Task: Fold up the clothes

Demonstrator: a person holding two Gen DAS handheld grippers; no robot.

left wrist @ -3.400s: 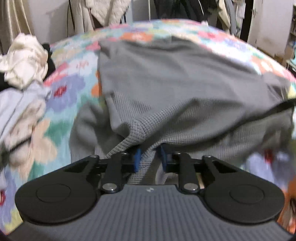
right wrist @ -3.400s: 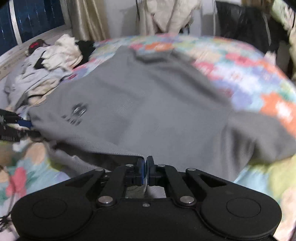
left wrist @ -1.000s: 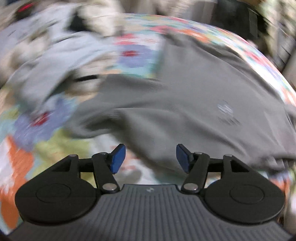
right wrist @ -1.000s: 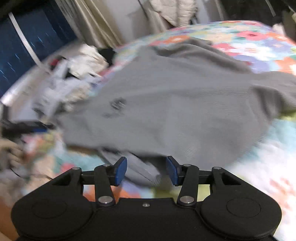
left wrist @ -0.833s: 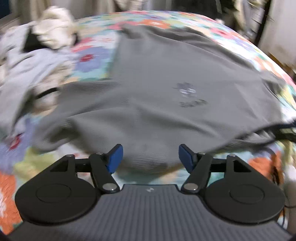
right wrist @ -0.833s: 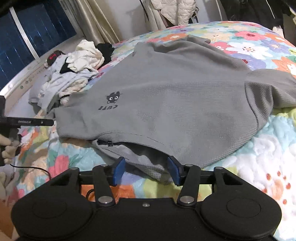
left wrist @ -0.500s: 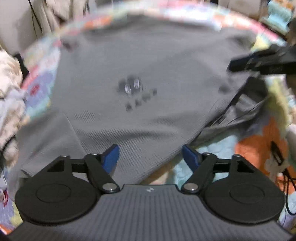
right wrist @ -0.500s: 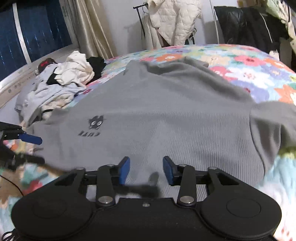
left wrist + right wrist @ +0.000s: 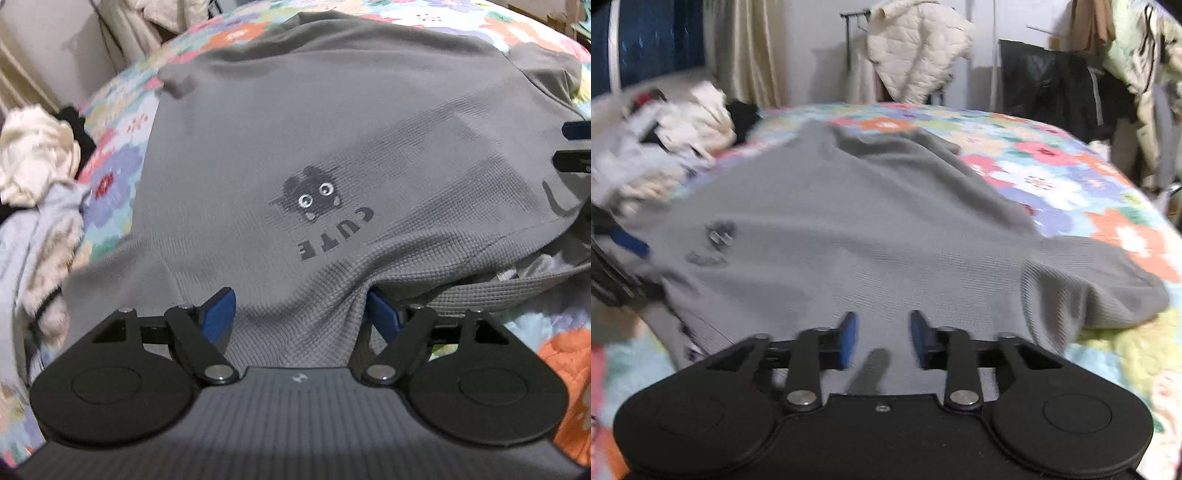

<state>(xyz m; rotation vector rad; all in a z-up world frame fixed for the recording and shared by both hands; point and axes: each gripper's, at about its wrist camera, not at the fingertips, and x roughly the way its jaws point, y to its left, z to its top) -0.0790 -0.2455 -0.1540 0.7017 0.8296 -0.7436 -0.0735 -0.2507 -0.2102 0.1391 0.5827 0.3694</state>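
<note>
A grey waffle-knit T-shirt [image 9: 332, 122] with a black cat print and the word CUTE [image 9: 334, 238] lies spread on the floral bedspread [image 9: 122, 122]. My left gripper [image 9: 301, 315] is open, its blue pads either side of a bunched fold at the shirt's near collar edge. My right gripper [image 9: 882, 339] is open over the shirt [image 9: 871, 229] near its shoulder, with a sleeve [image 9: 1108, 284] to its right. The right gripper's tip shows at the left wrist view's right edge [image 9: 576, 147].
A pile of white, grey and black clothes [image 9: 33, 192] lies at the bed's left side, also in the right wrist view [image 9: 676, 133]. Jackets hang on a rack [image 9: 916, 48] behind the bed. An orange patch of bedspread [image 9: 569, 354] lies near right.
Both grippers let go of the shirt's edge and opened. The shirt now lies flat, print up. Both grippers have come in low over the shirt; the left now straddles its near fold.
</note>
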